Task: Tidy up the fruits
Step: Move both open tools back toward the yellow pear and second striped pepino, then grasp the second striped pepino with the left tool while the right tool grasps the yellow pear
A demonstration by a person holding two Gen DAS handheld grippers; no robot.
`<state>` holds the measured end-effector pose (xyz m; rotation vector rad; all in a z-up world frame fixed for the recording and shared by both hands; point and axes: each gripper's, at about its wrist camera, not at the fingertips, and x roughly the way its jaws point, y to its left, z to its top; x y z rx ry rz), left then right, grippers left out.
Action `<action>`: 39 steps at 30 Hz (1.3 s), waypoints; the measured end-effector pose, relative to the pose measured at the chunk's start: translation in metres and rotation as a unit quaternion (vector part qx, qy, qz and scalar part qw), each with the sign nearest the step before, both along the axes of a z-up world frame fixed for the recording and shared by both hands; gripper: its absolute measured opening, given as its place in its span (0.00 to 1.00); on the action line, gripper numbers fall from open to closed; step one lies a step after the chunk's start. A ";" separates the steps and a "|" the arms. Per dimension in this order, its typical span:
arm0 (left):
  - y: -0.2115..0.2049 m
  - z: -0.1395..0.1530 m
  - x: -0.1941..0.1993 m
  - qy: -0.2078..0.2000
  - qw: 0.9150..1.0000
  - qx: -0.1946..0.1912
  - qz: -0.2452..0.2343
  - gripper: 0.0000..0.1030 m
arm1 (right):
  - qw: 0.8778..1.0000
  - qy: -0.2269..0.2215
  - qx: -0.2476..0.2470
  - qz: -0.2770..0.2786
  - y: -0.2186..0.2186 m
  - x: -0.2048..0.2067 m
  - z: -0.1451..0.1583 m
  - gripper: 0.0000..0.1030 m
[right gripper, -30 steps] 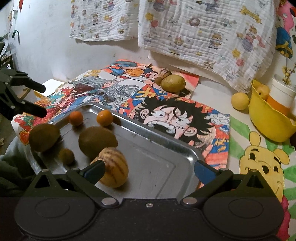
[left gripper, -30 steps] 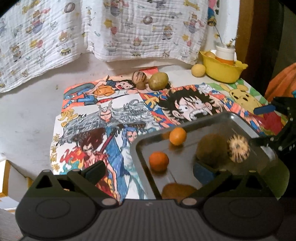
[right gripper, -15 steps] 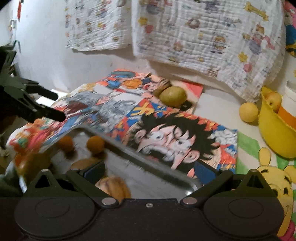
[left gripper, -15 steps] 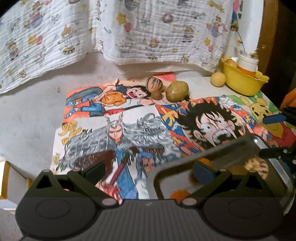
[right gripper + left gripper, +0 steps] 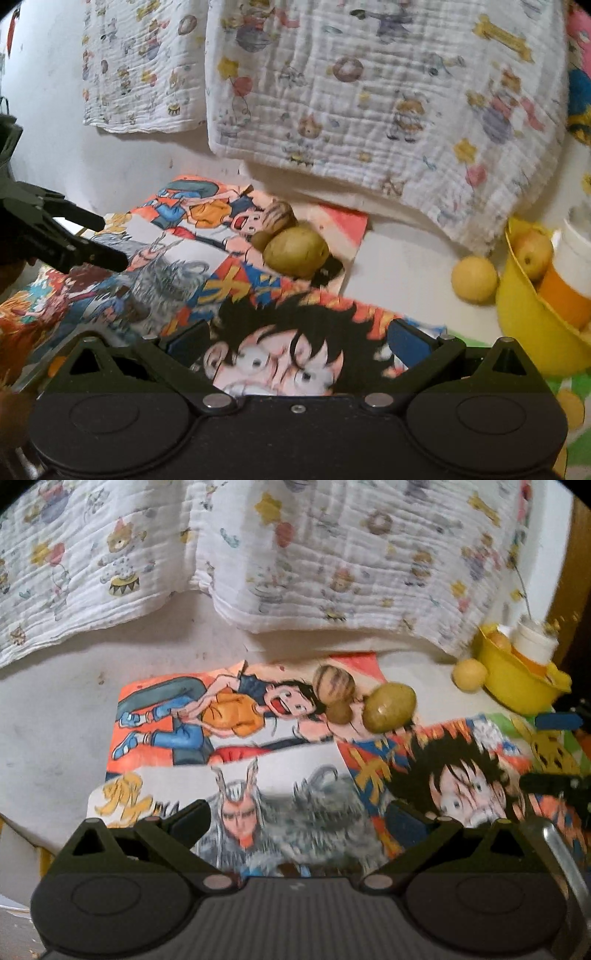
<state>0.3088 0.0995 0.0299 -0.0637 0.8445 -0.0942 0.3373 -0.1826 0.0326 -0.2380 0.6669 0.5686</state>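
Three fruits lie together at the back of the cartoon mat: a striped one [image 5: 334, 683] [image 5: 279, 216], a small brown one [image 5: 340, 712] [image 5: 260, 240] and a larger green-yellow one [image 5: 389, 707] [image 5: 295, 251]. A round yellow fruit [image 5: 470, 672] [image 5: 474, 279] rests beside the yellow bowl [image 5: 517, 686] [image 5: 524, 332]. My left gripper [image 5: 297, 821] [image 5: 70, 236] is open and holds nothing, well short of the three fruits. My right gripper [image 5: 297, 338] [image 5: 554, 751] is open too, over the mat. Only the metal tray's rim [image 5: 557, 853] shows; its fruits are mostly hidden.
The bowl holds an apple [image 5: 533, 251] and an orange-and-white cup [image 5: 569, 280]. A printed cloth [image 5: 295, 554] hangs on the wall behind the table. The mat [image 5: 229, 775] covers the middle of the white table. A blurred orange fruit [image 5: 55, 365] peeks out at lower left.
Both grippers have pulled up and back from the tray. The tray and its fruits have slid out of the bottom of both views, and the mat's far fruits now sit nearer the centre.
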 end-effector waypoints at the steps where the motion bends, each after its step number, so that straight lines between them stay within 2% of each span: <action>1: 0.001 0.000 0.005 -0.001 1.000 -0.004 0.002 1.00 | 1.000 -0.002 -0.003 0.003 0.004 0.006 -0.001 0.99; 10: 0.007 -0.010 0.048 -0.008 0.999 -0.033 0.009 1.00 | 1.000 -0.005 -0.011 0.015 0.031 0.045 -0.009 0.99; 20: 0.010 -0.028 0.083 -0.006 0.997 -0.069 0.016 1.00 | 0.999 -0.011 -0.036 0.035 0.066 0.079 -0.033 0.99; 26: 0.011 -0.033 0.098 -0.006 0.997 -0.074 0.021 1.00 | 0.998 -0.023 -0.052 0.041 0.083 0.098 -0.047 0.98; 33: 0.020 -0.041 0.107 -0.005 0.996 -0.082 0.025 0.99 | 0.996 -0.025 -0.067 0.056 0.094 0.108 -0.058 0.94; 39: 0.024 -0.040 0.123 -0.026 0.994 -0.104 0.013 0.99 | 0.995 -0.026 -0.078 0.059 0.102 0.112 -0.067 0.89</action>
